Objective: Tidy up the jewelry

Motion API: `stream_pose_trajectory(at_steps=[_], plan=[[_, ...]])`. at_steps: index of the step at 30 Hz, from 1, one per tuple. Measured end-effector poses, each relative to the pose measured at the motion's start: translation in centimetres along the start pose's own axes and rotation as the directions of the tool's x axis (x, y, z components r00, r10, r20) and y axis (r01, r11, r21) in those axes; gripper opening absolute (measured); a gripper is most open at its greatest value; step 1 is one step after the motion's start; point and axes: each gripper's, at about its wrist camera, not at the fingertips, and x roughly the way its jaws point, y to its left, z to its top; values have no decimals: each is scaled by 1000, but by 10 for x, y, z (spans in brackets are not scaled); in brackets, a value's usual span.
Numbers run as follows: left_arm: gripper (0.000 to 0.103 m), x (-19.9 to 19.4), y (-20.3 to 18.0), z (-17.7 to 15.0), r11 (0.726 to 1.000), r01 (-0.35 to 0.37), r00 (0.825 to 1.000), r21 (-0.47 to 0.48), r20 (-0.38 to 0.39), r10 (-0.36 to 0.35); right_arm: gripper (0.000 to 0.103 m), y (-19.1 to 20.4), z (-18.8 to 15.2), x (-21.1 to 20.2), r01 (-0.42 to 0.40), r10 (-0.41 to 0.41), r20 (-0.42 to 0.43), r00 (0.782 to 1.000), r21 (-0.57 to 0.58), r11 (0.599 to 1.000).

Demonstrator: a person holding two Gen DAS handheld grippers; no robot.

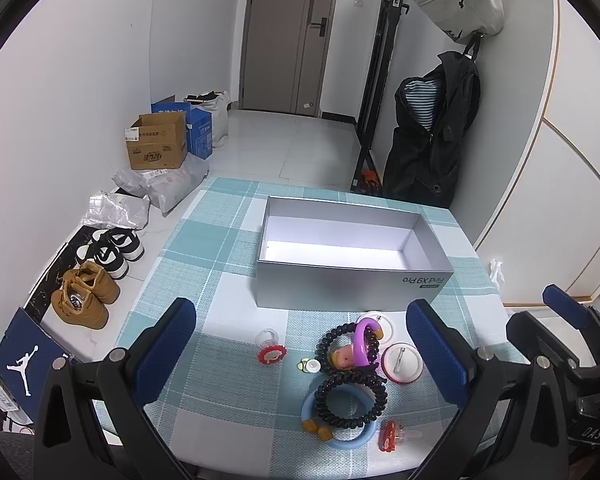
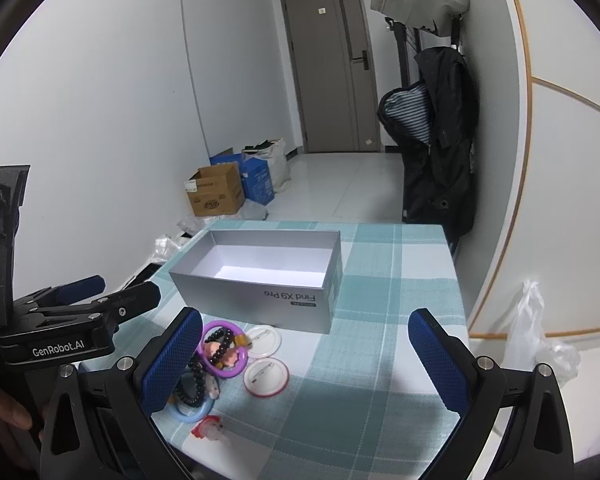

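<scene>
An open, empty silver box point(image 1: 340, 284) marked "Find X9 Pro" stands on the checked tablecloth; it also shows in the right wrist view point(image 2: 260, 296). In front of it lies a heap of jewelry: a purple ring point(image 1: 360, 340), black beaded bracelets point(image 1: 350, 400), a blue ring point(image 1: 340, 438), round pin badges point(image 1: 402, 362) and red hair clips point(image 1: 271, 354). My left gripper point(image 1: 300, 360) is open above the heap, holding nothing. My right gripper point(image 2: 306, 360) is open over the badges point(image 2: 266, 376), just right of the purple ring point(image 2: 224, 360), and empty.
The table point(image 1: 204, 240) ends at the wall on the right. On the floor at left are shoes point(image 1: 86, 292), plastic bags and cardboard boxes point(image 1: 156, 146). A black jacket point(image 1: 432, 132) hangs beyond the table's far right corner. The right gripper shows at the left view's right edge point(image 1: 560, 328).
</scene>
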Motion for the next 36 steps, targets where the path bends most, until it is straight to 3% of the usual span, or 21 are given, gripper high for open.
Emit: stream_pose_trajectory(at_steps=[7,13,16,25,28,30,36], plan=[[102,2,2,2,1000,5,1000,-11,-8,-5,103,5,-6,10,-69,69,-79,994,5,998],[102,5,14,8,999,-12,1000,-42,-8,12,103,19,-20,22,-157,151,-180,972,-24,987],[102,6,24,11,997,-20,1000,-75,-9,19,98,28,-29,29,-198,180,-239,954,-55,979],[102,10,58,15,982,-56,998,-182,-31,51,71,45,-57,48,-265,202,-397,896,-110,958],[102,13,66,15,975,-65,997,-213,-42,58,69,51,-62,49,-273,197,-411,890,-134,953],[102,14,70,14,971,-67,997,-230,-46,58,56,53,-64,51,-273,189,-415,890,-153,950],[102,18,78,15,963,-72,996,-262,-64,57,34,61,-70,49,-280,169,-433,885,-206,938]])
